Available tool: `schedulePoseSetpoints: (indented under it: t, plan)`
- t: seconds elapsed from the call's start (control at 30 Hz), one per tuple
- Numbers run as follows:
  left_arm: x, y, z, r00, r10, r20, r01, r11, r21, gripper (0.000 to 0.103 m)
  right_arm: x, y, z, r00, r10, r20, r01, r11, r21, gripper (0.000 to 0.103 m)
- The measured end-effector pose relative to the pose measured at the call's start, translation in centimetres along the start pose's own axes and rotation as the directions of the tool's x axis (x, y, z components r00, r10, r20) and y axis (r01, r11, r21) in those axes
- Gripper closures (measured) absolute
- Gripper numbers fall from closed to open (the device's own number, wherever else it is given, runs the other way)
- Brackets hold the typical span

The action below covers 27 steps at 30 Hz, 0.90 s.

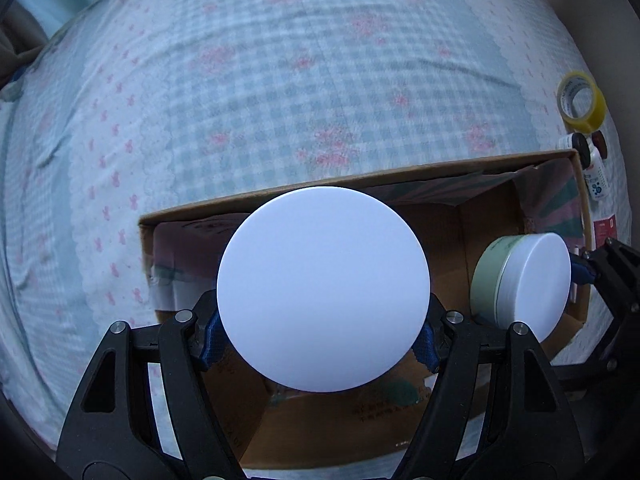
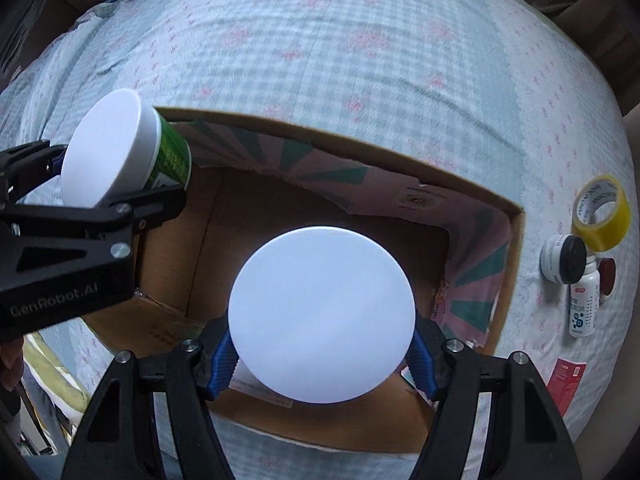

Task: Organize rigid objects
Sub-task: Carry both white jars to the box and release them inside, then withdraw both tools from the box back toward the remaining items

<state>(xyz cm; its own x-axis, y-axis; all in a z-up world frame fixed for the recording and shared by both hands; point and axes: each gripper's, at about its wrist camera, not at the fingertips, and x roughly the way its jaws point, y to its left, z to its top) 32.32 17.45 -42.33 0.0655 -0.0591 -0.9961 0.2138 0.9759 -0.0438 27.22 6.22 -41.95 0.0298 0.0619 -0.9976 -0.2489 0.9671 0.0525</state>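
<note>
My left gripper (image 1: 322, 338) is shut on a dark green canister with a white lid (image 1: 323, 288), held over the open cardboard box (image 1: 360, 178); the same canister shows at the left of the right wrist view (image 2: 120, 152). My right gripper (image 2: 322, 354) is shut on a pale green canister with a white lid (image 2: 322, 314), also over the box (image 2: 516, 264); it shows at the right of the left wrist view (image 1: 524, 284). Both lids face the cameras and hide the bodies. The box floor looks bare.
The box sits on a bed with a blue checked sheet (image 2: 360, 40). To the box's right lie a yellow tape roll (image 2: 602, 212), a small black-lidded jar (image 2: 564, 260), a white bottle (image 2: 584, 304), a red cap (image 2: 608, 276) and a red packet (image 2: 566, 380).
</note>
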Motion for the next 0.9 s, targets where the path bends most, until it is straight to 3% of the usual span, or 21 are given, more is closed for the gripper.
schedulePoseSetpoints:
  t: [0.2, 0.47, 0.5, 0.53, 0.57, 0.6, 0.73, 0.9]
  plan:
    - [2.9, 0.2, -0.1, 0.998, -0.019, -0.063, 0.017, 0.999, -0.034, 0.034, 3.5, 0.3, -1.1, 0.998, 0.005, -0.055, -0.006, 1.0, -0.018, 0.037]
    - [2.5, -1.2, -0.7, 0.999, 0.0, -0.041, 0.001, 1.0, 0.015, 0.034, 3.8, 0.1, -2.1, 0.999, 0.028, -0.046, -0.029, 0.999, -0.016, 0.037]
    - [2.3, -1.4, -0.8, 0.999, -0.013, -0.038, 0.014, 1.0, 0.014, 0.027, 3.7, 0.0, -2.2, 0.999, 0.029, -0.036, -0.029, 0.999, -0.015, 0.037]
    - [2.0, -1.5, -0.9, 0.999, -0.038, -0.033, 0.038, 0.999, 0.013, 0.009, 3.7, -0.1, -2.3, 0.999, 0.033, -0.027, -0.033, 0.999, -0.011, 0.037]
    - [1.5, -1.7, -0.8, 0.999, -0.048, -0.023, 0.048, 0.999, 0.014, 0.0, 3.7, -0.3, -2.4, 0.999, 0.039, -0.027, -0.039, 0.999, -0.001, 0.025]
    - [0.9, -1.9, -0.7, 0.999, -0.041, 0.001, 0.041, 0.999, 0.018, 0.0, 3.8, -0.5, -2.5, 0.998, 0.048, -0.029, -0.048, 0.999, 0.008, 0.0]
    - [-0.4, -2.7, -0.5, 1.0, -0.025, 0.015, 0.024, 0.999, 0.045, 0.0, 2.4, -0.8, -3.3, 0.998, 0.05, 0.037, -0.05, 0.999, -0.016, 0.0]
    - [-2.0, -3.2, -0.8, 0.999, -0.02, 0.039, 0.018, 0.999, 0.051, 0.0, 1.5, -1.7, -4.7, 0.998, 0.047, 0.04, -0.047, 0.999, 0.013, 0.0]
